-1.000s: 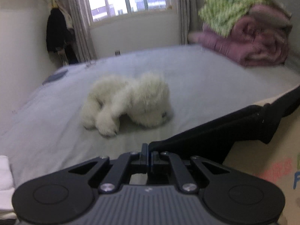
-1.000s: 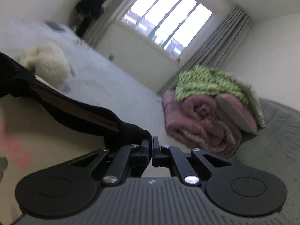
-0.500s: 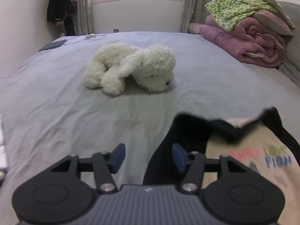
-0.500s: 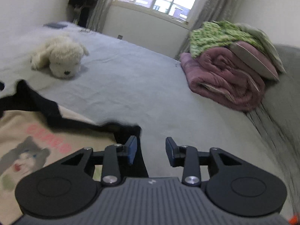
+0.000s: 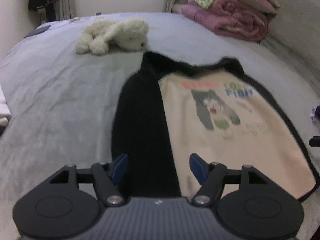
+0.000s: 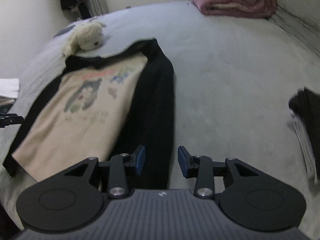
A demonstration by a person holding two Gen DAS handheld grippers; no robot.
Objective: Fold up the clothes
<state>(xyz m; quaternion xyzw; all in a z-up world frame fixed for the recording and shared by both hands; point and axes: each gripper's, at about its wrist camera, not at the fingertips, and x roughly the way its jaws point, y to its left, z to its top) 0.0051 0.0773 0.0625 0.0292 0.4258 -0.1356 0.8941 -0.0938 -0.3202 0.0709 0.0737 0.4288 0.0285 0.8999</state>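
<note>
A cream shirt (image 5: 230,124) with black sleeves and a cartoon cat print lies flat, face up, on the grey bed (image 5: 50,100). In the left wrist view its black left sleeve (image 5: 142,108) runs down between the fingers of my left gripper (image 5: 159,165), which hangs open above it. The same shirt (image 6: 80,108) shows in the right wrist view, where my right gripper (image 6: 161,161) is open over the lower end of the other black sleeve (image 6: 156,104). Neither gripper holds anything.
A white plush dog (image 5: 114,36) lies beyond the shirt's collar. Rolled pink and green bedding (image 5: 230,14) is stacked at the far right by a grey headboard. A dark garment (image 6: 308,124) lies at the right, folded white cloth (image 6: 9,86) at the left.
One second ago both grippers were shut on the shirt's top edge, held up. They let go, the shirt dropped flat on the bed, and both grippers opened wide and drew back toward its lower end.
</note>
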